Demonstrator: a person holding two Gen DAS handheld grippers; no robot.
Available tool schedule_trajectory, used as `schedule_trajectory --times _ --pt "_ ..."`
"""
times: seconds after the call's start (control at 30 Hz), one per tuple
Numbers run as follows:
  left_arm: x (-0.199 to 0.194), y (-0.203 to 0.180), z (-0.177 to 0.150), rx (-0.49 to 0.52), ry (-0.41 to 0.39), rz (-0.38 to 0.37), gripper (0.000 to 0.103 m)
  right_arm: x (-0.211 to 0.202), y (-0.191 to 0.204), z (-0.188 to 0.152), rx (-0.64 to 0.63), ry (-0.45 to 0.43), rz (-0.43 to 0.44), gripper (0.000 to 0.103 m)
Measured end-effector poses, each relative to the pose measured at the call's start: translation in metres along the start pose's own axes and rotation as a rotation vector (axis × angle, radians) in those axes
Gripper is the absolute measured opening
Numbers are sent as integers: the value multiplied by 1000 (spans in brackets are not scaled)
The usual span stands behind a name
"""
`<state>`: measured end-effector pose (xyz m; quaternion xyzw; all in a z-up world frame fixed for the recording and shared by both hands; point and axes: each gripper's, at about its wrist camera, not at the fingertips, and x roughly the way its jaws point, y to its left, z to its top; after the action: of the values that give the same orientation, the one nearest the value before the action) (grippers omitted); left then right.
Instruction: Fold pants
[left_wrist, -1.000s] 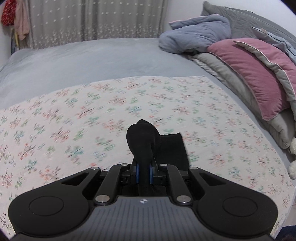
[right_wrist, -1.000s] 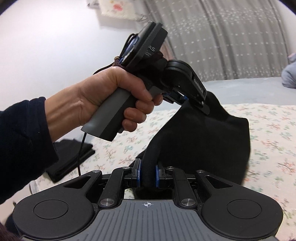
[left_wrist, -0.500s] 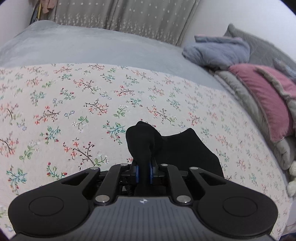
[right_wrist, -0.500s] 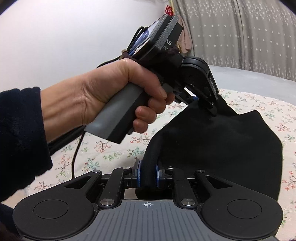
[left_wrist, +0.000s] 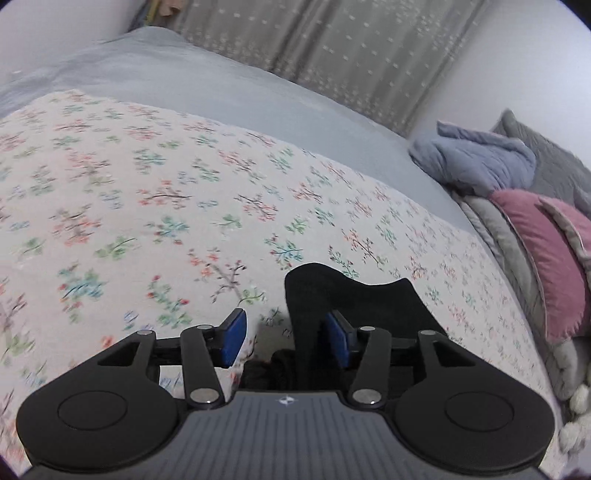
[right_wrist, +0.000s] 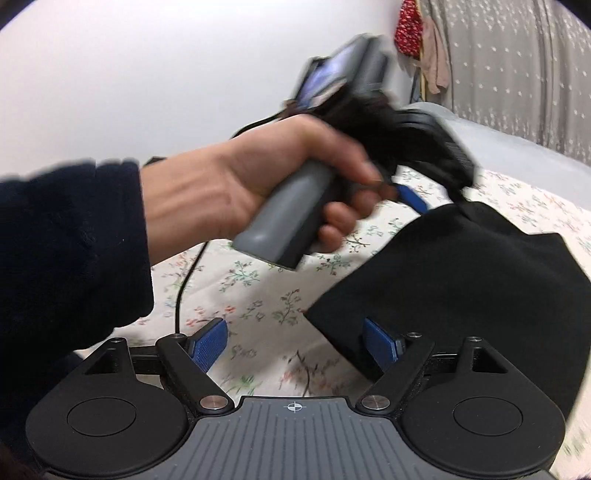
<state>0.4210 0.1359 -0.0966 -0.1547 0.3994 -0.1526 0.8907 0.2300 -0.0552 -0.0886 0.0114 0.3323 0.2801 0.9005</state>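
Observation:
The black pants (left_wrist: 354, 302) lie folded on the floral bedspread (left_wrist: 147, 221). My left gripper (left_wrist: 286, 339) is opening. A raised fold of the pants stands between its jaws against the right blue pad (left_wrist: 336, 339), and the left pad stands clear of the cloth. In the right wrist view the pants (right_wrist: 461, 277) spread to the right. My right gripper (right_wrist: 293, 343) is opening wide, with the pants' near corner just inside its right pad (right_wrist: 378, 345) and neither pad pressing. A hand (right_wrist: 258, 184) holds the blurred left gripper (right_wrist: 436, 199) above the pants' far peak.
Grey sheet (left_wrist: 221, 92) covers the bed beyond the floral spread. A blue-grey blanket (left_wrist: 480, 162) and pink pillows (left_wrist: 554, 266) pile up at the right. A curtain (left_wrist: 332, 44) hangs behind. A dark sleeve (right_wrist: 66, 258) and a cable (right_wrist: 181, 291) cross the left side.
Both grippers were shut on bunched black cloth and now stand apart. The left gripper came down toward the bed and rolled; the pants have dropped flatter onto the spread.

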Motion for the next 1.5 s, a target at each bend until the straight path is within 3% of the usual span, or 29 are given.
schedule_trajectory --times 0.2,0.33,0.47,0.5,0.53,0.67,0.73,0.8,0.97,1.1,1.17,1.27,1.43,1.5 --pt "-65 -21 -14 -48 -61 -35 43 -106 -27 5 161 -78 9 83" --pt "-120 -54 -29 -44 -110 1 43 -168 -31 5 232 -138 20 87" --pt "-180 -88 -52 -32 -149 -39 43 -211 -43 -2 401 -144 202 87" --pt "-194 -94 -58 -23 -163 -63 47 -223 -44 -5 425 -153 246 87" --pt "-205 -100 -63 -12 -182 -72 54 -233 -44 -6 432 -166 274 87" --pt "-227 -117 -72 29 -222 -53 57 -254 -53 -3 468 -210 347 94" --pt "-219 -121 -69 48 -238 -35 68 -250 -59 2 468 -217 353 97" --pt "-195 -123 -64 74 -228 4 70 -235 -62 9 423 -214 281 101" --pt "-100 -93 -66 21 -176 -26 69 -129 -94 -10 367 -112 -55 103" --pt "-33 -81 -76 120 -84 55 53 -54 -132 -35 395 25 -150 98" --pt "-13 -79 -77 171 -67 77 47 -37 -139 -36 382 27 -159 97" --pt "-6 -77 -80 215 -74 117 39 -21 -140 -38 359 18 -139 92" --pt "-5 -75 -87 241 -80 206 4 2 -143 -55 360 40 -195 94" --pt "-5 -73 -88 230 -79 219 0 4 -139 -58 339 29 -211 94"
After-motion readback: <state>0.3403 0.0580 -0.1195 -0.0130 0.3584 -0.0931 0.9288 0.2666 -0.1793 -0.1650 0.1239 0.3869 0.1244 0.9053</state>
